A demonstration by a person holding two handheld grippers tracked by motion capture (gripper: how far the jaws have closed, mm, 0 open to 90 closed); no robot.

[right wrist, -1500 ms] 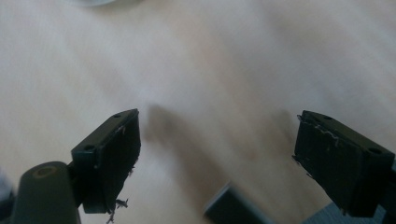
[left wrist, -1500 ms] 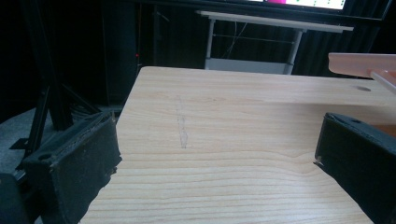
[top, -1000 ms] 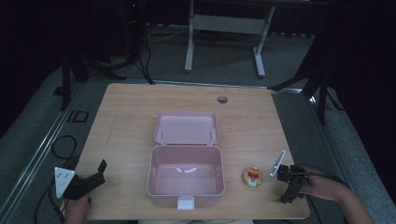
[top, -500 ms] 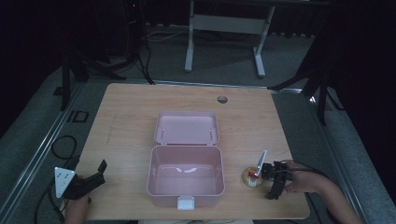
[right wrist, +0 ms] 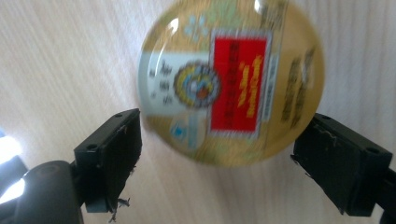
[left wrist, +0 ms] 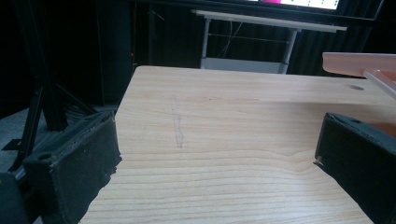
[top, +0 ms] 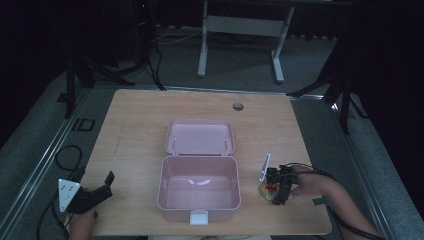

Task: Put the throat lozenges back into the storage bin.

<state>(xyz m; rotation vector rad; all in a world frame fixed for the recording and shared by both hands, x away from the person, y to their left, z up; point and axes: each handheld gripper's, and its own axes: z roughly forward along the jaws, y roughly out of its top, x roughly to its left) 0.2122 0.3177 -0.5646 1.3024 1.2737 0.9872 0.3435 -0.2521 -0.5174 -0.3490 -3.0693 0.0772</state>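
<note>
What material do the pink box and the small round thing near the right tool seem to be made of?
The pink box looks like smooth moulded plastic: even colour, soft glare on its floor. The round thing seems a glossy domed container, perhaps plastic, with a printed label and bright highlights. The right tool is open around it.

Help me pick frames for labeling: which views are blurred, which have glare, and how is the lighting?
Right gripper view: the round labelled container is motion-blurred, its print unreadable, with small glare spots near its top edge. Left gripper view: the wooden table is sharp and evenly lit. High view: table lit, surroundings dark; faint sheen inside the pink box.
</note>
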